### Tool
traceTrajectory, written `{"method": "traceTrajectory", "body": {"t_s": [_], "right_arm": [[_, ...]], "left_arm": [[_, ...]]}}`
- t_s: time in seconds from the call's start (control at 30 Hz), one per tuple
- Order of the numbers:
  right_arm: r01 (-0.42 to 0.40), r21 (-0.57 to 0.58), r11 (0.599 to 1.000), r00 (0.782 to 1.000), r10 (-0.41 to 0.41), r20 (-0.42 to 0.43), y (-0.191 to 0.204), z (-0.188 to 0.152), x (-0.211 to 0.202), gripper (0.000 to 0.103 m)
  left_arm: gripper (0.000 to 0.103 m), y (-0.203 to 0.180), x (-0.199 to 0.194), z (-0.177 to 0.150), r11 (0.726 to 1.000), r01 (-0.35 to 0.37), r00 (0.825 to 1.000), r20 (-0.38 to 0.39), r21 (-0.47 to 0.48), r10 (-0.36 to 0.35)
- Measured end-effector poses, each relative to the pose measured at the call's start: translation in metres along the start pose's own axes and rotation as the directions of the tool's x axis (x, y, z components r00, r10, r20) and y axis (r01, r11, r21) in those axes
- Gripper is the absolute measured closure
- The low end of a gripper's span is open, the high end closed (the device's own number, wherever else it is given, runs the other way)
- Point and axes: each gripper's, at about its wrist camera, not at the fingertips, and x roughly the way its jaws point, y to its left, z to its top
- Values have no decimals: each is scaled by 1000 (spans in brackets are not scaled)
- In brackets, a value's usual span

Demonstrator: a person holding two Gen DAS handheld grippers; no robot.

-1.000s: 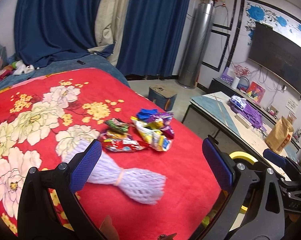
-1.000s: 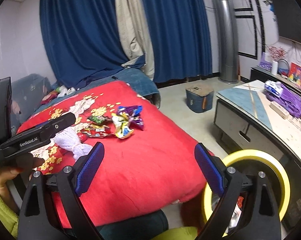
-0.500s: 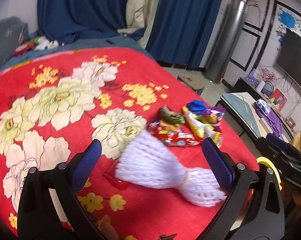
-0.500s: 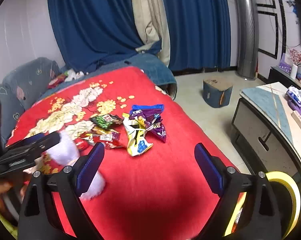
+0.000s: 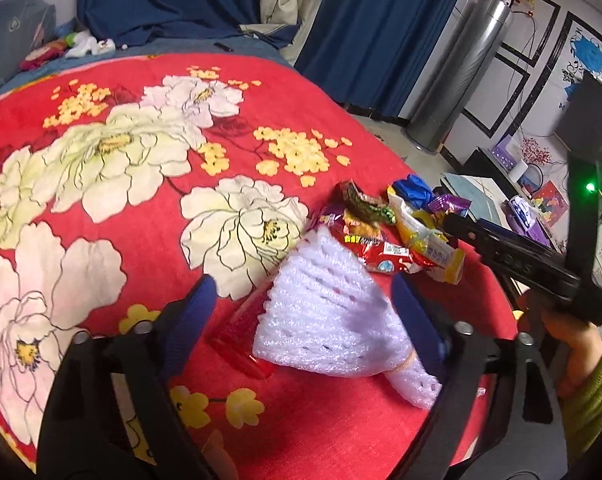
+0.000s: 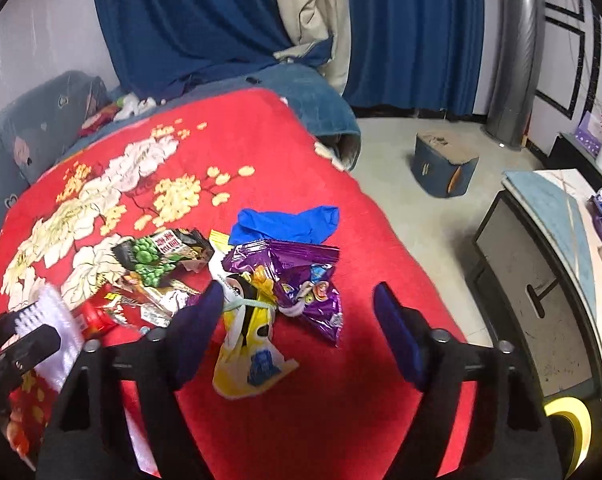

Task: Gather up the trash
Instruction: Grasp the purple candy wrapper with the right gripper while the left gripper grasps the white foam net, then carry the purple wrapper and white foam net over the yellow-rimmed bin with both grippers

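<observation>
The bed (image 6: 261, 152), under its red flowered blanket, carries all the trash that shows, so by my reading the collecting has barely begun: nothing is lifted, nothing sits in the yellow-rimmed bin (image 6: 567, 412) that peeks in at the right wrist view's 4 o'clock edge beside the bed. Largest of the litter is the white foam net (image 5: 321, 312), tied off with a band near one end; it lies between the spread blue pads of the left tool (image 5: 301, 312), with the pad at 3 o'clock just beside the net's tied end and the pad at 9 o'clock apart from it, so that tool brackets the net without pinching it. A flat red wrapper (image 5: 237, 344) pokes out from under the net at its 8 o'clock side. At the net's 1 o'clock lies the heap of snack wrappers (image 5: 397, 236). The right tool (image 6: 299, 324) is also spread and holds nothing; the yellow packet (image 6: 249, 364) lies by its 9 o'clock pad, the purple packet (image 6: 301, 280) between the pads toward 12 o'clock, the blue scrap (image 6: 289, 222) beyond that, and the green-printed packet (image 6: 161, 260) off at 10 o'clock.
</observation>
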Motion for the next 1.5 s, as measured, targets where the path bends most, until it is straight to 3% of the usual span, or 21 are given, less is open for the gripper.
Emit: {"method": "traceTrajectory", "body": {"t_s": [0.03,0.1,0.17,0.3,0.37,0.43,0.77,1.0,1.5], "right_arm": [[-6,4,1000,1000,6,-8,0,0,4,41],[-27,10,1000,999,27,-24,0,0,10,65],[-35,12,999,999,36,-27,0,-3,10,77],[-48,19,999,999,48,0,-1,-9,0,81],[-58,35,998,998,58,21,-4,-15,-10,82],[-66,50,997,997,64,40,-6,-20,-19,83],[-114,116,987,988,101,118,-22,-54,-75,83],[-143,135,980,980,122,156,-22,-75,-104,83],[-142,167,976,966,100,239,-41,-108,-176,83]], "left_arm": [[33,0,1,-1,1000,1,1000,-3,0,-1],[39,-1,2,-2,1000,8,1000,-11,-1,-8],[52,-2,0,-3,1000,7,1000,-5,3,-7],[68,-4,-3,-2,1000,11,1000,7,5,-11],[87,-5,-5,-1,1000,17,1000,6,10,-17],[90,-5,-7,0,1000,26,1000,5,9,-26],[93,-17,-36,10,995,86,993,74,44,-89],[94,-29,-62,19,993,68,984,157,92,-82],[94,-84,-77,4,972,120,972,173,203,-156]]}}
